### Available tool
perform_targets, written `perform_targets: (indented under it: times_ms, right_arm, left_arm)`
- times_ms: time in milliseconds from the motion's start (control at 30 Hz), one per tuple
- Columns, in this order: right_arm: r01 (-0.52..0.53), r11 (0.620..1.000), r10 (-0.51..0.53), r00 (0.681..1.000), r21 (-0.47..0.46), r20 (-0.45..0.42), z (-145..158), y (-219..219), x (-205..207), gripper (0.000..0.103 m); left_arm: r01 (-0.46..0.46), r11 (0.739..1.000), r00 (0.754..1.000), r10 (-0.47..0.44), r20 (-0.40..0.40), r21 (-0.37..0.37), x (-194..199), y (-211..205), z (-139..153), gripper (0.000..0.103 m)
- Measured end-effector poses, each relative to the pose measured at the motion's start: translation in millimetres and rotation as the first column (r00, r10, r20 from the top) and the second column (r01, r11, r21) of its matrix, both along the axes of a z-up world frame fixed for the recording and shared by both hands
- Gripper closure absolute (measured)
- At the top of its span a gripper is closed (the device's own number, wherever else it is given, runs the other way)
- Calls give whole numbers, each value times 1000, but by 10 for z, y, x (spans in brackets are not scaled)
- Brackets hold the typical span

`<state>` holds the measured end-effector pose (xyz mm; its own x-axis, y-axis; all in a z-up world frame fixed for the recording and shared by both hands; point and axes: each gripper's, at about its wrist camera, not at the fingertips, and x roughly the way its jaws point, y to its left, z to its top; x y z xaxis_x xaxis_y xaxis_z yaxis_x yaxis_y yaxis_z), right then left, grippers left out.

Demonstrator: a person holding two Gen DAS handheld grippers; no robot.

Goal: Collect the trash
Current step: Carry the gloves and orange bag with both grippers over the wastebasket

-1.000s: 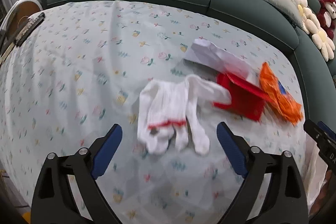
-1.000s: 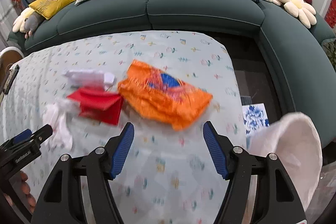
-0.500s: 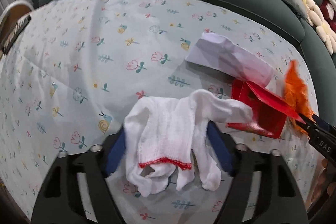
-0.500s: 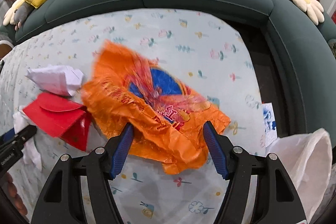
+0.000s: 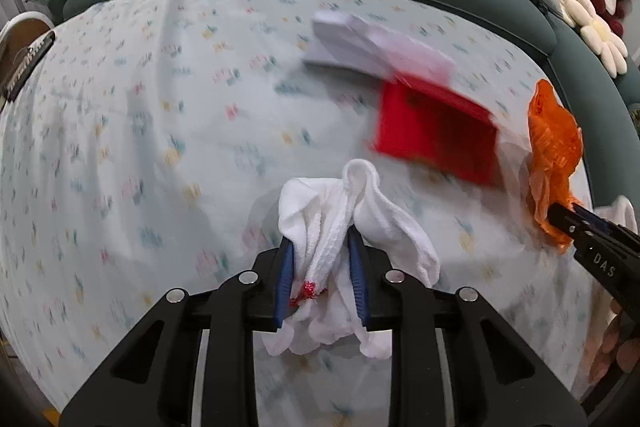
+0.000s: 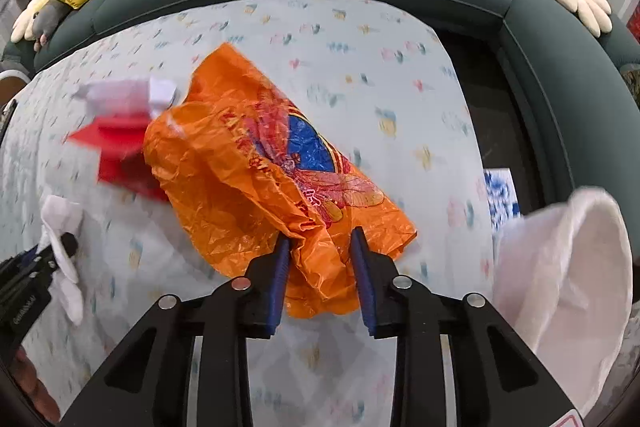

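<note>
With both jaws clamped, left gripper (image 5: 320,277) pinches the white glove (image 5: 344,227) and right gripper (image 6: 320,281) pinches the orange plastic bag (image 6: 256,179), both lifted off the tabletop (image 5: 140,147). Landmark: red envelope (image 5: 436,131) lying on the floral cloth. White crumpled paper (image 5: 376,47) touches its far edge; glove nearer the camera, bag to its right. White trash bag (image 6: 568,267) hangs open right of the orange bag.

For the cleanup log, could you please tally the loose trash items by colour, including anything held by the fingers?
White: 2, the glove held in the left gripper and the crumpled paper on the table
Red: 1, the folded paper
Orange: 1, the plastic bag held in the right gripper
Total: 4
</note>
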<state>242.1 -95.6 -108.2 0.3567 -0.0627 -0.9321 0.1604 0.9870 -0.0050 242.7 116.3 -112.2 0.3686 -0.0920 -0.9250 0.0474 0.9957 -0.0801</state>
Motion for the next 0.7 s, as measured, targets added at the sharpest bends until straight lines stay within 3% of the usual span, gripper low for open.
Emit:
perform_targets:
  times_ms: [233,700]
  right_arm:
    - [20,999,-21,1000,28,21,234,-98,-571,77]
    - [97,994,-103,985,50,137,826,-623,-1485,77]
  left_arm:
    - [44,999,999,-44,-4,-22,-507,-299,157,79]
    - [194,980,978,-190,87,-36,-1178,-1152,731,79]
